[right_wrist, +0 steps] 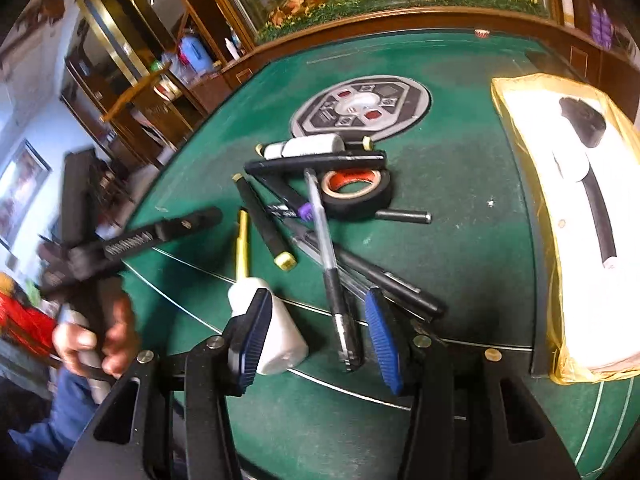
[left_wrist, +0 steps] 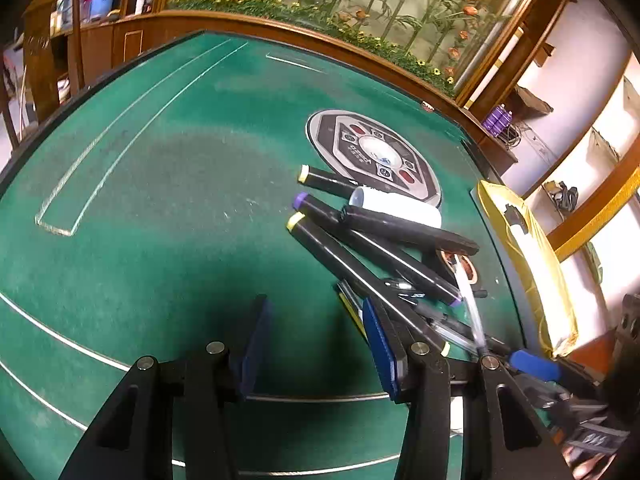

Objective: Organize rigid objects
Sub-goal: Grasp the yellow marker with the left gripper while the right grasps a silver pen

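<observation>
Your left gripper (left_wrist: 316, 344) hangs over bare green felt (left_wrist: 160, 184), jaws apart, nothing between them — the pile of markers (left_wrist: 360, 248) lies just to its right. Your right gripper (right_wrist: 316, 340) is spread wide too, low over the heap: a white glue bottle (right_wrist: 276, 332) touches its left pad, a clear ballpoint pen (right_wrist: 332, 272) lies between the pads. Beyond sits a black tape roll (right_wrist: 358, 196), and far right, the yellow-lined box (right_wrist: 568, 376).
</observation>
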Available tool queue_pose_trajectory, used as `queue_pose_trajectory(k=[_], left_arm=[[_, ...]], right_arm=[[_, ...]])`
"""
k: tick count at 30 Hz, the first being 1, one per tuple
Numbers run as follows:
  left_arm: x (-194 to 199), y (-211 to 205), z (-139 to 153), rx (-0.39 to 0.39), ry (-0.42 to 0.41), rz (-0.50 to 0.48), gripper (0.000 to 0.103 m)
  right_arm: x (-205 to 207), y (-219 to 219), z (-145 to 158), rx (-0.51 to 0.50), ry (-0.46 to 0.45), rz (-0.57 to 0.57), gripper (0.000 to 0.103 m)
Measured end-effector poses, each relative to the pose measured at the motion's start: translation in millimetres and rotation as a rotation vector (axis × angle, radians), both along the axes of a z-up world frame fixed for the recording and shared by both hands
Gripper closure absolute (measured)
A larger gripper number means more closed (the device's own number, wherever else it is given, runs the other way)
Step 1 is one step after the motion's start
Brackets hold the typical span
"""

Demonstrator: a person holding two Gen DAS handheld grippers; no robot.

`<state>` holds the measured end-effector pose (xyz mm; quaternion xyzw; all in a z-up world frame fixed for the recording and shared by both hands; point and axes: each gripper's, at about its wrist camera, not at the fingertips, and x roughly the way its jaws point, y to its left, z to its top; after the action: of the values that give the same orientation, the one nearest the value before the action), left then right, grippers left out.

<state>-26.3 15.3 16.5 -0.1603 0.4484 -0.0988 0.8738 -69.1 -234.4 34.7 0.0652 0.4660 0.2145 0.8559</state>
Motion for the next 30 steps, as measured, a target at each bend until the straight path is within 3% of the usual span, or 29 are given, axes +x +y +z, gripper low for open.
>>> queue_pose_trajectory(k=[3, 4, 6, 8, 10, 11, 15, 19, 22, 27, 30], left_arm=[[0.8, -6.9, -5.3, -0.035, 0.052, -0.014, 0.052], [0.7, -11.3, -5.1, -0.025, 0.052, -0.011, 0.050], [2.0, -26.3, -3.5, 0.041, 0.051, -0.008, 0.044], [4.2, -40.7, -2.5, 0.135, 0.046, 0.008, 0.044], [5.3, -56.9, -3.6, 0.281, 0.032, 0.027, 0.060], [3.7, -65.6, -5.1, 0.383, 0.010, 0.043, 0.076], [-1.3, -54.3, -5.0, 0.383, 0.005, 0.029, 0.087], [-12.8, -31.1, -4.9, 0.395, 0.007, 0.030, 0.088], [-15.2, -14.1, -5.1, 0.357, 0.006, 0.036, 0.088], [-13.9, -20.7, -5.7, 0.393, -0.007, 0.022, 0.088], [-13.0, -18.3, -5.5, 0.380, -0.006, 0.016, 0.088]], right_arm=[[-2.5, 1.4, 2.3, -0.093, -0.065, -0.004, 0.072], [-3.6, 0.2, 3.1, -0.107, -0.079, -0.013, 0.072], [-4.6, -7.3, 2.8, -0.080, -0.078, -0.022, 0.072], [-5.1, -15.4, 1.8, -0.061, -0.077, -0.040, 0.072], [-5.4, -20.9, 0.4, -0.044, -0.072, -0.049, 0.072], [-5.1, -22.9, -0.7, -0.036, -0.068, -0.051, 0.072], [-6.5, -23.7, -0.1, -0.036, -0.064, -0.038, 0.072], [-8.8, -11.8, -0.8, -0.057, -0.068, 0.013, 0.072], [-2.6, 0.7, -4.1, -0.104, -0.081, 0.027, 0.072], [14.1, 16.3, -7.7, -0.142, -0.099, 0.044, 0.072], [26.4, 25.2, -10.8, -0.152, -0.096, 0.057, 0.082]])
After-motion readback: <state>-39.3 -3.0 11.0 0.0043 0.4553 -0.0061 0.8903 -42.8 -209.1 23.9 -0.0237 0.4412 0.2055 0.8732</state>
